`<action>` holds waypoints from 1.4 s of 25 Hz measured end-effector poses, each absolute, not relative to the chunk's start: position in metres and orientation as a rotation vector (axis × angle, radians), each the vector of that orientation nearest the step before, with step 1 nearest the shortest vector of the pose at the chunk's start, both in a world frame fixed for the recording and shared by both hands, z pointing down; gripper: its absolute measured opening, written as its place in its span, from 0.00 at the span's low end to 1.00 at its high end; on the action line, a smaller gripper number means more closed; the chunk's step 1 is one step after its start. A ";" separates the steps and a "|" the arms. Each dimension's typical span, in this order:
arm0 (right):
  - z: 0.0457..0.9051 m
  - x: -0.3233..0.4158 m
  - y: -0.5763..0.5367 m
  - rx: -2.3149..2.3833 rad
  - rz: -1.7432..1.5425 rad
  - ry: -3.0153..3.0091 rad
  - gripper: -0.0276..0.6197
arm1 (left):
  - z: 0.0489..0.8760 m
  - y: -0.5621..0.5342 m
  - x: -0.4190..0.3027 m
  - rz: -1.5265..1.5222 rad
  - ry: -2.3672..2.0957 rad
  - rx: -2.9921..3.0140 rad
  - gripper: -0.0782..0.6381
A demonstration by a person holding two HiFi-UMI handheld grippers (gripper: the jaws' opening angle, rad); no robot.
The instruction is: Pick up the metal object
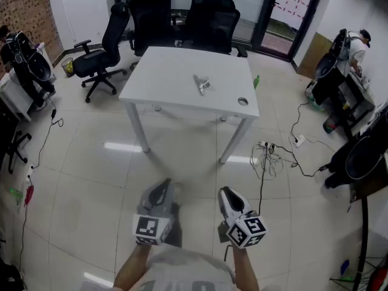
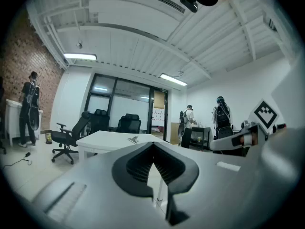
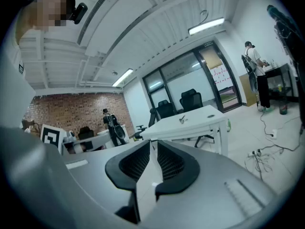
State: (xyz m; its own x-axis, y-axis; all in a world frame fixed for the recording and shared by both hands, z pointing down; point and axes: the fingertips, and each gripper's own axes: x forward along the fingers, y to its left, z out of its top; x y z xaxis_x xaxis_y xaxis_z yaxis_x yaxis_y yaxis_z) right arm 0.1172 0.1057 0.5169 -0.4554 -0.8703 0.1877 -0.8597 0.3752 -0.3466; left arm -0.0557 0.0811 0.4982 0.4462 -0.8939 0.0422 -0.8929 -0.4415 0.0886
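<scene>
A small metal object [image 1: 202, 84] lies near the middle of a white table [image 1: 163, 83] some way ahead of me; it also shows in the left gripper view [image 2: 133, 139] and the right gripper view [image 3: 182, 119]. Both grippers hang low above the floor, well short of the table. My left gripper [image 1: 162, 188] has its jaws together with nothing between them, and so does my right gripper [image 1: 228, 193]. The dark ribbed pads [image 2: 143, 166] meet along one line, as do the right pads [image 3: 167, 162].
Black office chairs [image 1: 100, 47] stand behind and left of the table. A round cable hole [image 1: 242, 101] sits near the table's right corner. Cables and a power strip [image 1: 270, 153] lie on the tiled floor at its right. People stand at benches left [image 1: 24, 62] and right [image 1: 351, 53].
</scene>
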 end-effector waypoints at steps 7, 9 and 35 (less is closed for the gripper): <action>0.474 0.076 -0.117 -1.568 -0.592 2.609 0.14 | 0.471 -0.129 -0.063 -0.031 -1.598 2.561 0.11; 0.466 0.067 -0.165 -1.580 -0.572 2.585 0.14 | 0.456 -0.187 -0.065 -0.033 -1.587 2.633 0.11; 0.538 0.101 -0.373 -1.581 -0.920 2.530 0.42 | 0.471 -0.351 -0.017 0.068 -1.511 2.645 0.11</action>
